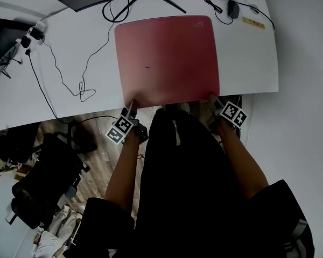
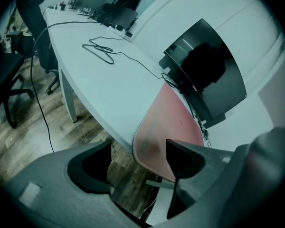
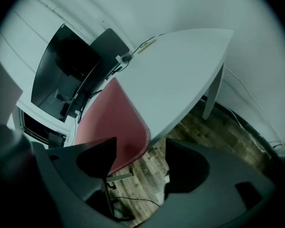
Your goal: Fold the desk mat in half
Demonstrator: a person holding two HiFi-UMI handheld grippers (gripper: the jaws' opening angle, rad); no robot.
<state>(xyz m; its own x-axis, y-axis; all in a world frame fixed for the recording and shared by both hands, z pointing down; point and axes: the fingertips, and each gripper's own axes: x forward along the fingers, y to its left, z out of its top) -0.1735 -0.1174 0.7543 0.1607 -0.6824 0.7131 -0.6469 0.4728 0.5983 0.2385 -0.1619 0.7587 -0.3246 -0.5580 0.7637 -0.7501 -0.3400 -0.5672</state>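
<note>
Two grippers are hovering at the near edge of a white desk (image 1: 247,58), one at each front corner of the desk mat (image 1: 167,58). The mat is lying flat and unfolded on the smooth desktop, a dull red sheet with rounded corners, its near edge sitting right at the desk's rim and poking slightly over it. In the right gripper view a fine stitched border is running along the mat's curved edge (image 3: 145,129).

The left gripper (image 1: 132,105) is holding its jaws spread, with the mat's near-left corner (image 2: 149,148) showing in the gap between them; I cannot tell whether either jaw is touching it. The right gripper (image 1: 212,98) is likewise holding its jaws wide apart around the near-right corner, pinching nothing.

Thin black cables (image 1: 70,79) are looping across the bare left part of the desk, well apart from the mat. A dark, glossy monitor (image 2: 209,75) is standing just behind the mat's far edge. A black office chair (image 1: 37,181) is sitting on the wood-plank floor (image 1: 97,144) to the person's left.
</note>
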